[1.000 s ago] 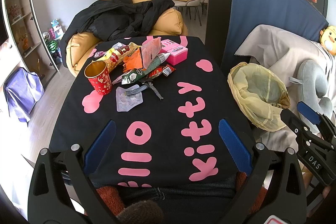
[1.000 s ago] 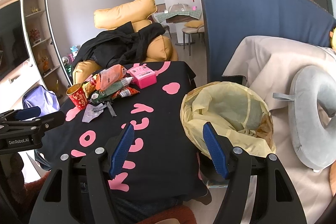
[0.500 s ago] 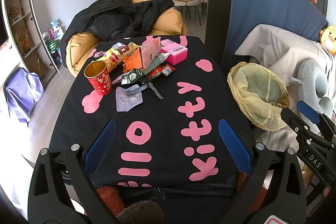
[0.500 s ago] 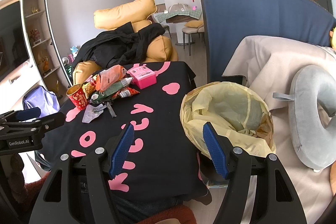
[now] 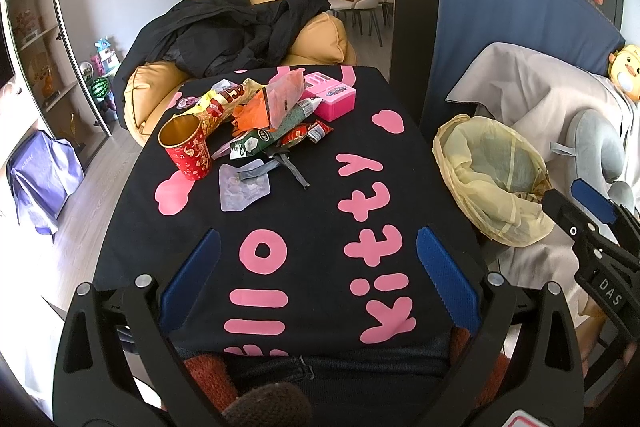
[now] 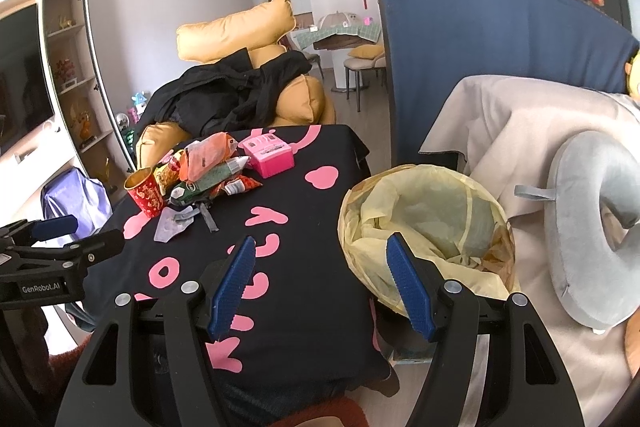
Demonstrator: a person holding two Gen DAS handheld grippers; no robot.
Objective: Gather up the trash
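Trash (image 5: 256, 123) sits heaped in the upper left of the left wrist view, on the far part of a table under a black cloth with pink lettering (image 5: 320, 211). At the left edge of the heap a red and gold paper cup (image 5: 186, 151) stands upright, its mouth open; snack wrappers lean against one another just right of it, and a clear flat pouch (image 5: 243, 187) lies on the cloth below them. A pink box (image 5: 334, 99) rests at the right end of the pile, touching the wrappers. Low in that frame the left gripper (image 5: 318, 281) hangs over the near edge of the table, its blue-padded fingers wide apart and holding nothing. Further right, off the table's right side, a bin lined with a yellow bag (image 5: 492, 183) stands open. In the right wrist view the right gripper (image 6: 318, 283) hovers between table edge and bin rim, fingers likewise spread and empty, with a grey neck pillow (image 6: 588, 239) at the far right.
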